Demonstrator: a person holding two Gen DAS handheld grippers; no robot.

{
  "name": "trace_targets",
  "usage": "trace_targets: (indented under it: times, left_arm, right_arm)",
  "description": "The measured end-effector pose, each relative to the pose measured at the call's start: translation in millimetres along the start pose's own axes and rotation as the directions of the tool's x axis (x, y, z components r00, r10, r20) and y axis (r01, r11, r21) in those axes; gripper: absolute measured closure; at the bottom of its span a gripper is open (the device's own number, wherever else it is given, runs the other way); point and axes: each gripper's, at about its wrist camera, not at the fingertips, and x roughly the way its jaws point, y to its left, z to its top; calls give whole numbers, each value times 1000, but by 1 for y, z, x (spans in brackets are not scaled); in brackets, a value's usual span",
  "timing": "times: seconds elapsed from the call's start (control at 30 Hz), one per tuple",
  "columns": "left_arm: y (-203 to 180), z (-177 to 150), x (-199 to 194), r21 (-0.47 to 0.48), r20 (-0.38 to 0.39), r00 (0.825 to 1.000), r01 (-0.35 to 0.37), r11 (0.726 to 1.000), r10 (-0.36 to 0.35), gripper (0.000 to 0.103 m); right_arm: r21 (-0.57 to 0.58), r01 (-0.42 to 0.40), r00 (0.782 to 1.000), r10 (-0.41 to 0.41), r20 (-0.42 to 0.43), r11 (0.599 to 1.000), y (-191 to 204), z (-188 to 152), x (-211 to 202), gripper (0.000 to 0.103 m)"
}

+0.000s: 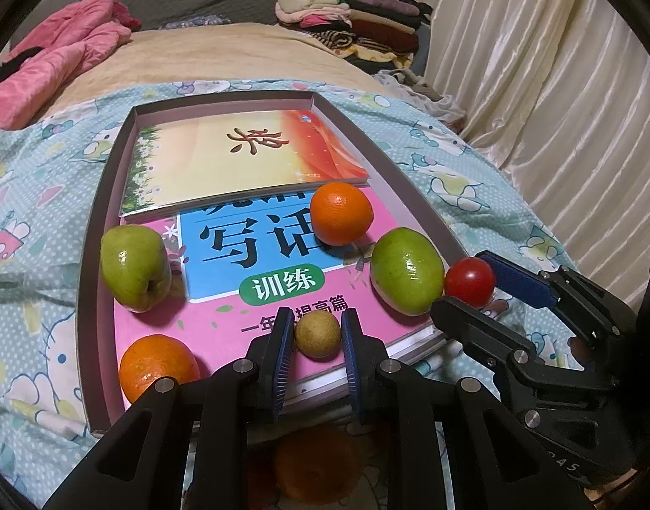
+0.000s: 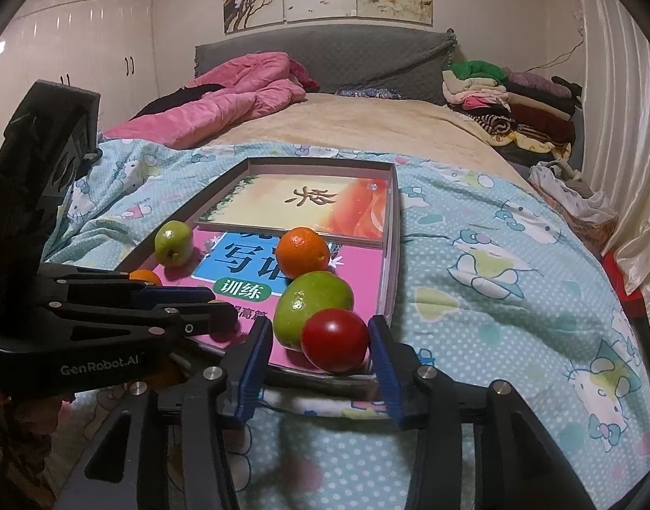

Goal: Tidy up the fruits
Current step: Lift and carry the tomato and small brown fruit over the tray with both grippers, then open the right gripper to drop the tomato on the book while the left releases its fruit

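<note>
A shallow grey box (image 1: 91, 255) lined with books lies on the bedspread. My left gripper (image 1: 317, 357) is shut on a small tan round fruit (image 1: 317, 333) over the pink book. In the box are a green apple (image 1: 136, 272), two oranges (image 1: 341, 212) (image 1: 157, 365) and a green oval fruit (image 1: 405, 270). A red tomato (image 2: 335, 340) rests at the box's near right corner between the fingers of my right gripper (image 2: 318, 344). That gripper is open: the right pad is at the tomato, the left pad stands clear. Another orange (image 1: 316, 459) lies blurred under my left gripper.
The box sits on a blue cartoon-print bedspread (image 2: 495, 297). A pink quilt (image 2: 240, 97) lies at the far left and a stack of folded clothes (image 2: 507, 102) at the far right. A cream curtain (image 1: 558, 85) hangs along the bed's right side.
</note>
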Motion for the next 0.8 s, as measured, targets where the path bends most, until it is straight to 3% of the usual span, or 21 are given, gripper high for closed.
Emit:
trace_targets:
  times: [0.17,0.33,0.4,0.8]
  left_arm:
    - [0,0,-1,-2,0,1000,-2,1000,2,79]
    - [1,0,-2,-7,0,1000,1,1000,-1,75]
    - [1,0,-3,-10,1,1000,0,1000,0,66]
    - [2,4,-16,-36,38,999,12,999,-11,54]
  right_arm:
    - [8,14,1000,-14,8,1000,-1,0,-1,45]
    - [32,15,1000,-15,8,999,-6,1,-2,45]
    - [31,17,1000,-17,5,999,-5,1,-1,45]
    - [61,32,999,-32,3,998,-11,1,-2,36]
